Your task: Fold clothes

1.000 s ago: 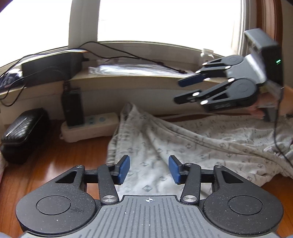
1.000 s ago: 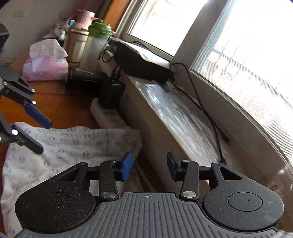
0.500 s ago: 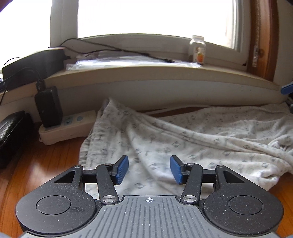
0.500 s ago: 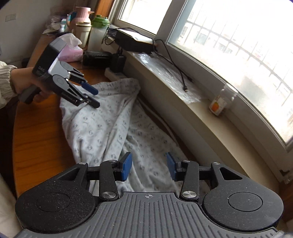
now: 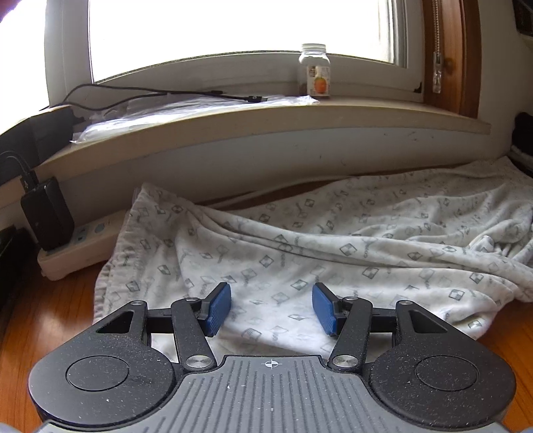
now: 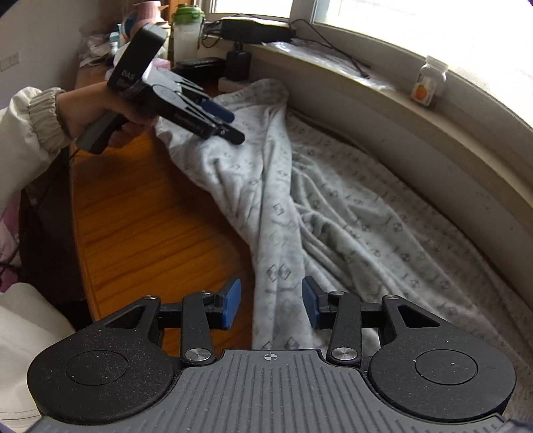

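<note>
A pale grey patterned garment (image 5: 299, 253) lies rumpled on the wooden table (image 5: 50, 319), stretched along the wall under the window sill. My left gripper (image 5: 271, 308) hovers open just above the garment's near left part, nothing between its blue pads. In the right wrist view the same garment (image 6: 319, 206) runs from far left to near right. My right gripper (image 6: 269, 304) is open over its near end, empty. The left gripper (image 6: 230, 125) shows there too, held by a hand above the garment's far end.
A white power strip (image 5: 80, 246) with a black adapter (image 5: 46, 216) sits at the garment's left end. The window sill (image 5: 266, 116) carries a small jar (image 5: 314, 71), a cable and a plastic sheet. Bottles (image 6: 186, 30) and tissues crowd the table's far end. Bare wood (image 6: 146, 213) lies left.
Both grippers have swung: the left now faces the wall lower over the garment, and the right has pulled back toward the garment's other end. The right gripper has left the left view.
</note>
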Tool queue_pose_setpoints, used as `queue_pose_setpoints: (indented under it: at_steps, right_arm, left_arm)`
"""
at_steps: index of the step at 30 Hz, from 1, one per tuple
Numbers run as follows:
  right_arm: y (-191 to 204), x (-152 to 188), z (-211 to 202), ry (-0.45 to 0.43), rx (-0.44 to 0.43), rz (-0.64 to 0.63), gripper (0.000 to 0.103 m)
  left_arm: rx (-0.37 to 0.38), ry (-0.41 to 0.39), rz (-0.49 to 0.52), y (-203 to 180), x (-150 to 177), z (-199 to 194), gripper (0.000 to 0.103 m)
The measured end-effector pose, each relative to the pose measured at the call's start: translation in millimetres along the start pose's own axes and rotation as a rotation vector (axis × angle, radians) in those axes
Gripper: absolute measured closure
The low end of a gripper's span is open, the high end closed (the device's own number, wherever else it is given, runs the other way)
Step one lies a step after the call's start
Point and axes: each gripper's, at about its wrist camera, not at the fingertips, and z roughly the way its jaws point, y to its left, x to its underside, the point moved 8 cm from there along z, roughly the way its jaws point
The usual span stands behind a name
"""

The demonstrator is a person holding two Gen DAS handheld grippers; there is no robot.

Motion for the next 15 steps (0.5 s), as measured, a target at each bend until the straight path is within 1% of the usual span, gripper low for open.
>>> queue_pose_setpoints:
  at_steps: [2,3,4,5,6,7,10,15]
  right_arm:
    - [6,5,4,0.004,-0.018,0.007,0.064]
    - [6,6,5,0.006,-0.015,0.007,0.069]
    - [4,6,5,0.009,-0.012,0.007,0.077]
    - [2,7,5,0.014,-0.009,0.007,0.082]
    - [-2,8,4,0.012,-0.004,0.011,0.097]
    - [-7,7,1,0.005,0.005,0.009,0.099]
    - [-27,-4,-14,-0.030,0.074,-0.014,0.100]
    - [-77,-37,-7,-0.052,0.279,-0.122,0.100]
  left_arm:
    - [-0.005,0.004,0.017,-2,2,1,0.045]
    - [-0.009,0.006,0.026,-3,2,1,0.045]
    - [-0.014,0.009,0.031,-3,2,2,0.045]
    - [-0.017,0.011,0.032,-2,2,2,0.045]
    - [-0.019,0.012,0.031,0,2,3,0.045]
    - [-0.022,0.013,0.026,2,2,3,0.045]
    - [-0.028,0.015,0.018,7,1,2,0.045]
    - [-0.044,0.007,0.002,17,-1,-1,0.045]
